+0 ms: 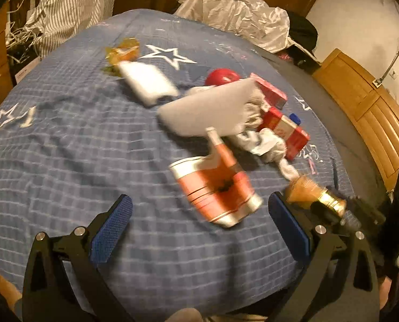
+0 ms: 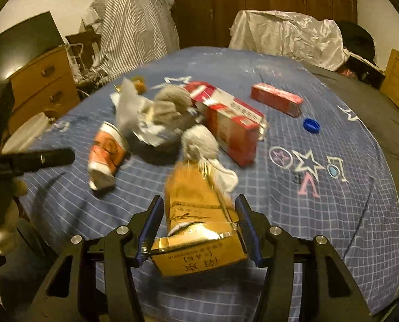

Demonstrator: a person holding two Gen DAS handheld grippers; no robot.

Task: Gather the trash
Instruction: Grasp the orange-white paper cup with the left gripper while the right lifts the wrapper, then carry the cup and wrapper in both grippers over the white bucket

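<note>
Two hand-held grippers work over the blue checked bed. Right hand-held gripper clamps a yellow carton, long axis pointing away toward the far edge. Left hand-held gripper gapes wide, empty, above a blurred orange paper cup. Two red boxes and one blue bottle cap lie mid-bed
</note>
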